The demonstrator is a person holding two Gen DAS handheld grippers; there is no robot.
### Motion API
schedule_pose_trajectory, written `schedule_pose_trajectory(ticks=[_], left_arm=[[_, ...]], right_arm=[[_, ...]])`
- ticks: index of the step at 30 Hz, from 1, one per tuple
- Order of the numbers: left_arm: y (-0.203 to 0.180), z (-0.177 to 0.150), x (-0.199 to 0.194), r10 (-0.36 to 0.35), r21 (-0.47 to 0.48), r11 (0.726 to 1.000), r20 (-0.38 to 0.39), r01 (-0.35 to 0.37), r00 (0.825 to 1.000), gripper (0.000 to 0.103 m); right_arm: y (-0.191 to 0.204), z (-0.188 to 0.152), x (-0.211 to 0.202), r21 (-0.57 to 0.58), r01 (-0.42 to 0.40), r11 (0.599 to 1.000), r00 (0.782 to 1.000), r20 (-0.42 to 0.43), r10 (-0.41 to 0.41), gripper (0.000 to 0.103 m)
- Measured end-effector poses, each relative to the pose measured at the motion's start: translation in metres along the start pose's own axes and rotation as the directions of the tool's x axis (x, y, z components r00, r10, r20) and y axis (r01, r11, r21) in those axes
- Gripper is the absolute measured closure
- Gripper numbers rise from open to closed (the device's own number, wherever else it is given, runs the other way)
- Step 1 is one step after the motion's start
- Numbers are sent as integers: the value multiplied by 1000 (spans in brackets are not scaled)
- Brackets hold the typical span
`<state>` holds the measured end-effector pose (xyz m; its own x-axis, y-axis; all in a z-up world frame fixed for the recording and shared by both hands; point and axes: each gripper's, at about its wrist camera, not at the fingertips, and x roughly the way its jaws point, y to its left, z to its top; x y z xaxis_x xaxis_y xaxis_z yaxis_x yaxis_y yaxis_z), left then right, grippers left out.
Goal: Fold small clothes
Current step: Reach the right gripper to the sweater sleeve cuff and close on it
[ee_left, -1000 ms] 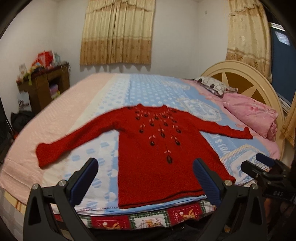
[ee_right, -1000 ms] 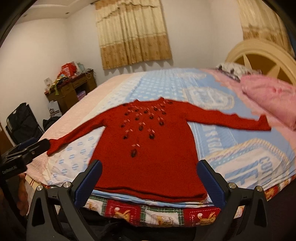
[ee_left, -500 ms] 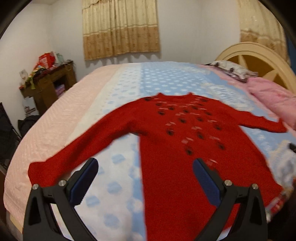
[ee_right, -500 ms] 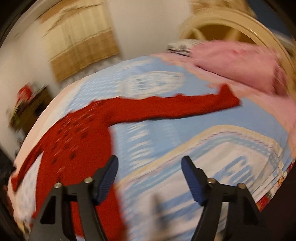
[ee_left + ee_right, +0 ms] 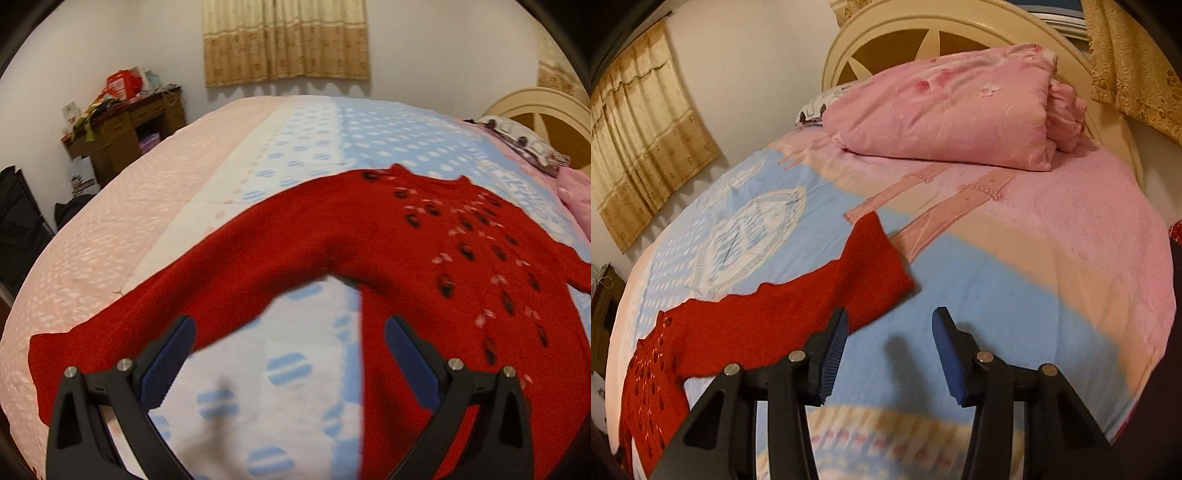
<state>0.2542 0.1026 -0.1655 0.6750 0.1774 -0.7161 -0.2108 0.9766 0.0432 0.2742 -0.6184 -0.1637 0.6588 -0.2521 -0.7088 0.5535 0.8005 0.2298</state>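
red sweater [image 5: 406, 258] motion-blurred, hem cut off, headboard [image 5: 886, 44] partly hidden

No legible text in either of my wrist views. The blue bedspread [image 5: 979, 280] carries pale printed shapes near its edge, blurred past reading. Red packaging on the wooden desk [image 5: 125, 122] is too small to read.

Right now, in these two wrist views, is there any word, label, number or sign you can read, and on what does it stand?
None can be read.
Blue blanket: a pale printed emblem, its marks too blurred to read.
Red box on the wooden desk: any print too small to read.
White card on the desk: too small to read.
Red sweater: a beaded pattern, no lettering.
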Motion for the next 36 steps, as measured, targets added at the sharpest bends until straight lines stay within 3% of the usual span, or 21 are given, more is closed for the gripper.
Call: schedule_pose_trajectory(ticks=[5,12,15,22,29,36], left_arm=[[15,-3,17,41,-30,999,-27,-41,999,0],[18,-10,27,30,-47,998,-53,-32,998,0],[20,-13,32,25,-54,998,-63,-28,998,0],[26,-17,37,28,-69,997,-68,-33,997,0],[32,-20,39,13,-87,996,-59,-18,998,0],[32,-25,39,13,-80,997,-51,-17,999,0]], right_arm=[[-5,16,23,30,8,1000,999,-44,-7,54],[13,22,51,-57,60,997,995,-71,-64,54],[20,22,54,-91,96,991,991,-84,-103,86],[33,26,44,-105,60,993,996,-61,-67,91],[97,37,3,-222,0,975,999,53,12,92],[191,28,-33,-406,-82,910,984,113,140,93]])
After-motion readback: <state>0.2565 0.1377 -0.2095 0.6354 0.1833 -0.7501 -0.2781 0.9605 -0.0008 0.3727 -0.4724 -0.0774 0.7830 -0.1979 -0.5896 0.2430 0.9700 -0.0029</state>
